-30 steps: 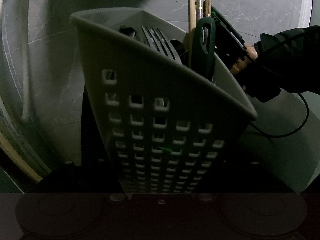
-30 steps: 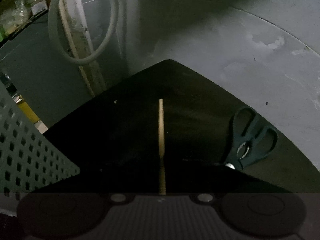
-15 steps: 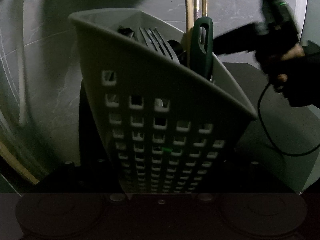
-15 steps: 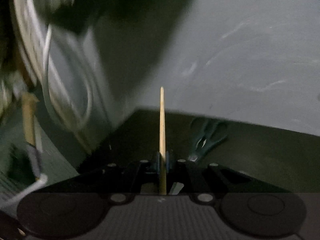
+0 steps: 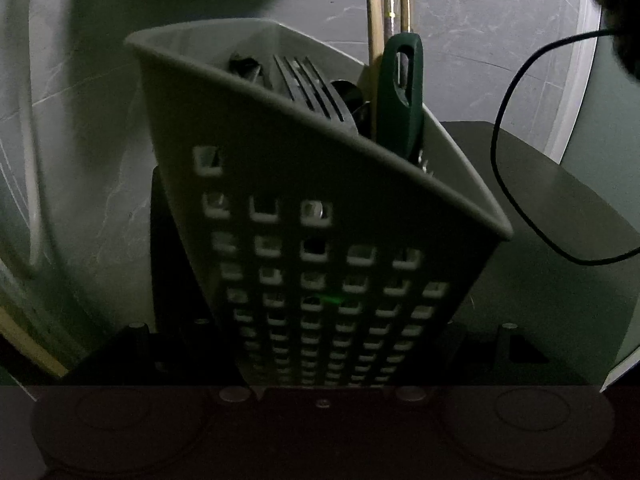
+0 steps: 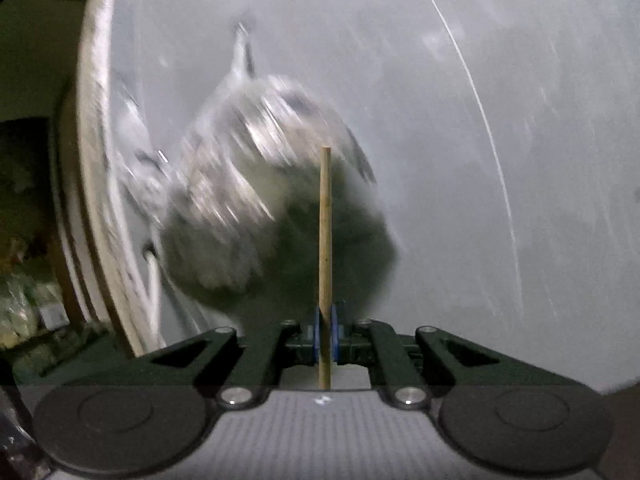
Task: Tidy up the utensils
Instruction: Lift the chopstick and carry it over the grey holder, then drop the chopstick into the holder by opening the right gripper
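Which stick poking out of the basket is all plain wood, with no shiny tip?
The leftmost stick in the basket. It is pale wood to its top; the two sticks right of it have metallic ends.

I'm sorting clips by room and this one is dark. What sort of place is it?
Probably a home kitchen or utility corner: a grey perforated plastic utensil caddy holding forks and chopsticks stands on a black tabletop, with marbled grey wall tiles behind.

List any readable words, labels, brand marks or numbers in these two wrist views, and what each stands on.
None can be read.
Small pale mark on the right gripper's body below the wooden chopstick: too small to read.
Utensil basket and green handle: no print shows.
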Motion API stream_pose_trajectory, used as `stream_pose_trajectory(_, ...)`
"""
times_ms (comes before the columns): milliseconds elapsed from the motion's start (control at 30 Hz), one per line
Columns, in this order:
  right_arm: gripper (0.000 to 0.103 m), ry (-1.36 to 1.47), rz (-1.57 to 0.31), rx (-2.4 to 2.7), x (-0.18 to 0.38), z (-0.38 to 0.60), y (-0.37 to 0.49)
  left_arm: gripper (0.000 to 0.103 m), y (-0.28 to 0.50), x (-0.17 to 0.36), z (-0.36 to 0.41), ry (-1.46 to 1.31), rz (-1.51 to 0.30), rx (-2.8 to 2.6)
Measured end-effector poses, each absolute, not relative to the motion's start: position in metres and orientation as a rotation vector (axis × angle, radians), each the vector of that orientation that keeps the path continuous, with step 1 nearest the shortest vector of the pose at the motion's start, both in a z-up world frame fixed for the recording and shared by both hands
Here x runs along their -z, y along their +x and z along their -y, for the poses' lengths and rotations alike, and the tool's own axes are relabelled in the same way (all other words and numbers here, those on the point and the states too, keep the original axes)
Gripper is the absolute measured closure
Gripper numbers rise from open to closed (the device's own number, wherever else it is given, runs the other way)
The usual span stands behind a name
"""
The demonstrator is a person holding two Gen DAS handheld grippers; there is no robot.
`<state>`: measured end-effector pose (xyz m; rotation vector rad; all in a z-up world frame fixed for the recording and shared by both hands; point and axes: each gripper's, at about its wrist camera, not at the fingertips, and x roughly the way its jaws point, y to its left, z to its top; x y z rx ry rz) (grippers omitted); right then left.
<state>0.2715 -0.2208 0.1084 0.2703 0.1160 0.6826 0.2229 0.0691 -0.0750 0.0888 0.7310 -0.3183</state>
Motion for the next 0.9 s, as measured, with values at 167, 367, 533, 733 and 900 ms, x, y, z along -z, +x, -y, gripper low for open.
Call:
stream_pose_trajectory(167,0.096,0.291,-0.06,-0.829,-0.14,0.205,0.252,0.026,0.218,0.074,-0.065,0.089,-0.728,0.318)
stream_pose_trajectory(367,0.096,0.212,-0.202,-0.936,-0.122,0.167,0.25,0.026,0.217,0.076,-0.064,0.087,-0.722,0.313)
stream_pose_trajectory(533,0.096,0.16,-0.317,-0.946,-0.091,0.15,0.244,0.026,0.216,0.08,-0.062,0.085,-0.72,0.313)
stream_pose_trajectory(733,0.096,0.046,-0.411,-0.937,-0.055,0.137,0.229,0.026,0.215,0.079,-0.063,0.085,-0.72,0.314)
stream_pose_trajectory(900,0.09,0.008,-0.461,-0.941,-0.042,0.133,0.228,0.026,0.217,0.08,-0.063,0.086,-0.721,0.314)
